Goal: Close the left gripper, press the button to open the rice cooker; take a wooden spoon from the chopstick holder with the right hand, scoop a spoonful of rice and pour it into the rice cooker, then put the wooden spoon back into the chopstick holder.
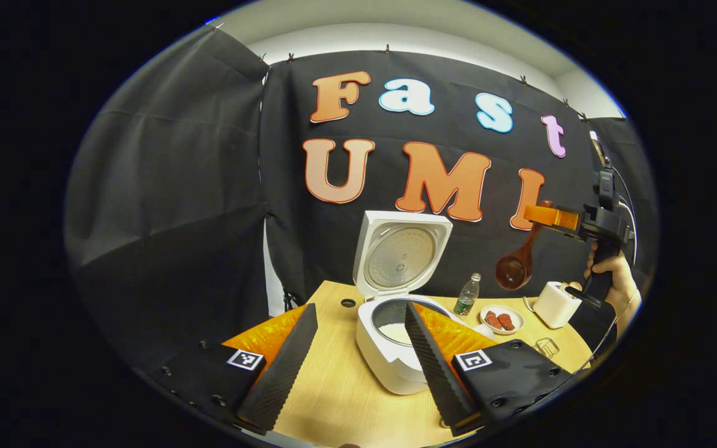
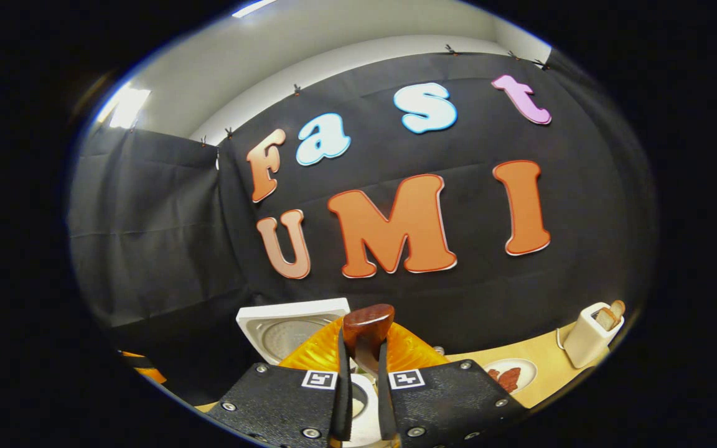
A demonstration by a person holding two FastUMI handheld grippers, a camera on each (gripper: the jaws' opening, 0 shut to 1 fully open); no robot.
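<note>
Left gripper view low over table [image 1: 333, 386], both views facing rice cooker [image 1: 396, 311]

Left gripper [image 1: 358, 348]: ribbed fingers [image 1: 284, 367]; square markers; screws; right gripper [image 2: 363, 386] alike.

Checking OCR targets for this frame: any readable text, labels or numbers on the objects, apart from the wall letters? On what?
No readable words or numbers.
Bottle: has a label, too small to read.
Left gripper and right gripper: square black-and-white marker tags, patterns only, no text.
Rice cooker, toaster, plate: no print that can be made out.
</note>
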